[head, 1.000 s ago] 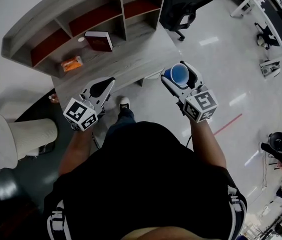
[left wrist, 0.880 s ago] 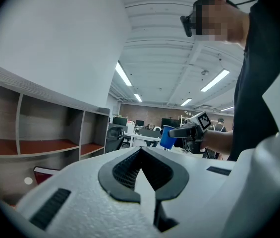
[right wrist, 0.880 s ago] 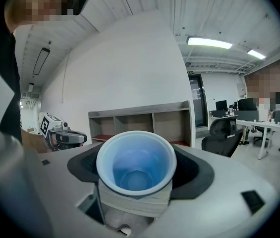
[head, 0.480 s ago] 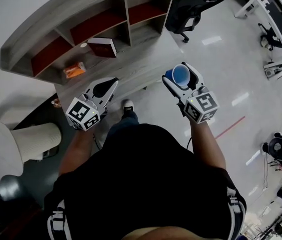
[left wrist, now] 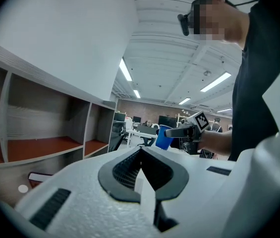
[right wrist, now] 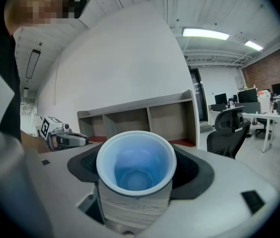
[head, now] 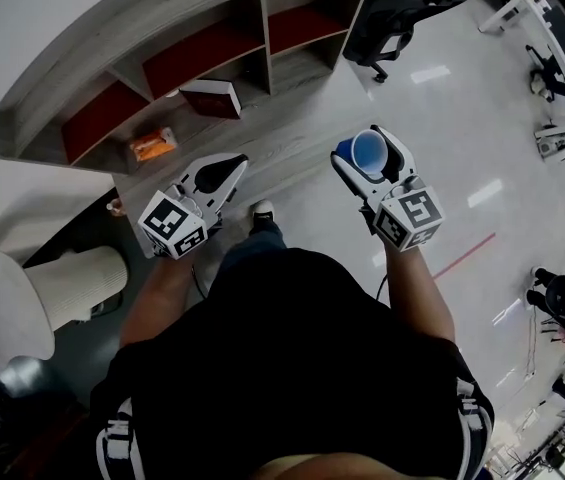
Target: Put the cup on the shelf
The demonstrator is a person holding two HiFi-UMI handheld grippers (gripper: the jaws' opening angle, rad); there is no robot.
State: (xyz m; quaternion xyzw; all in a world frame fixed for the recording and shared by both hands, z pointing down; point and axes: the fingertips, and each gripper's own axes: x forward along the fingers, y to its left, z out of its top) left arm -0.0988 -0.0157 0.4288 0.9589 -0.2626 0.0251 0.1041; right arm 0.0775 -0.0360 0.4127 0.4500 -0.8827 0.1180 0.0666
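Observation:
A blue cup (head: 367, 152) with a white rim stands upright between the jaws of my right gripper (head: 369, 144), which is shut on it out over the floor, in front of the shelf's right end. In the right gripper view the cup (right wrist: 136, 163) fills the middle, its inside bare. The grey wooden shelf (head: 122, 48) with red-floored compartments runs along the top. My left gripper (head: 230, 165) is shut on nothing and points at the shelf's lower board. From the left gripper view, its jaws (left wrist: 140, 152) meet, and the cup (left wrist: 163, 137) shows beyond them.
A dark red book (head: 212, 98) and an orange packet (head: 152, 146) lie on the shelf's lower board. A black office chair (head: 397, 13) stands at the shelf's right end. A white chair (head: 22, 288) is at my left. Desks line the far right.
Both grippers have drifted slightly up and right in the head view as the person steps nearer the shelf. The cup stays held; the left gripper stays shut.

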